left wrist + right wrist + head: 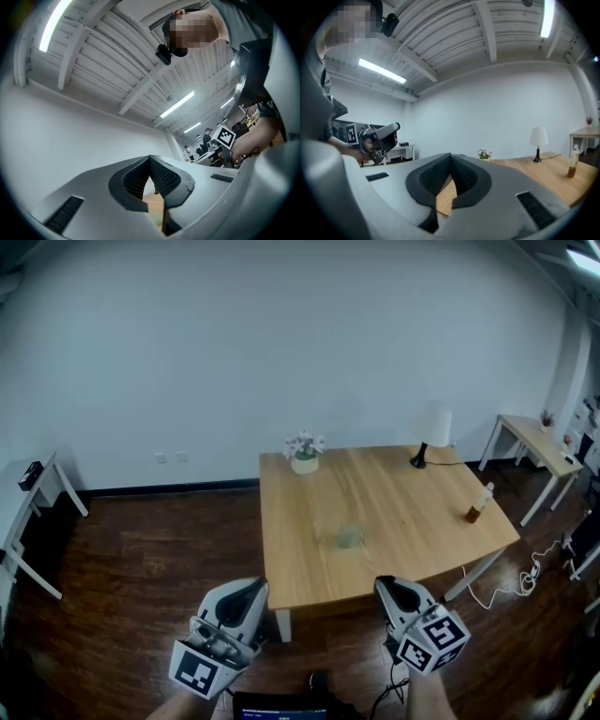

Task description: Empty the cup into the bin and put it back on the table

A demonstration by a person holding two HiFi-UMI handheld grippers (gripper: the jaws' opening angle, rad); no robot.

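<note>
Pale wood forms the table (412,512), which stands on a dark plank floor (141,559) before a white wall. A clear cup (349,536) stands upright on the table, a little in from the middle of the near edge and well apart from everything else. A small pot of flowers (305,454) sits by the far left corner, a white-shaded lamp (431,432) stands at the far edge towards the right, and a brown bottle (479,503) stands near the right edge.

Both grippers hang over the floor just short of the near edge, neither touching the cup. The left gripper (253,589) is off the near left corner; in its own view its fingers (159,174) are pressed together at the tips with nothing between them. The right gripper (386,587) is further right along the same edge, with its fingers (461,174) likewise pressed together and empty.
</note>
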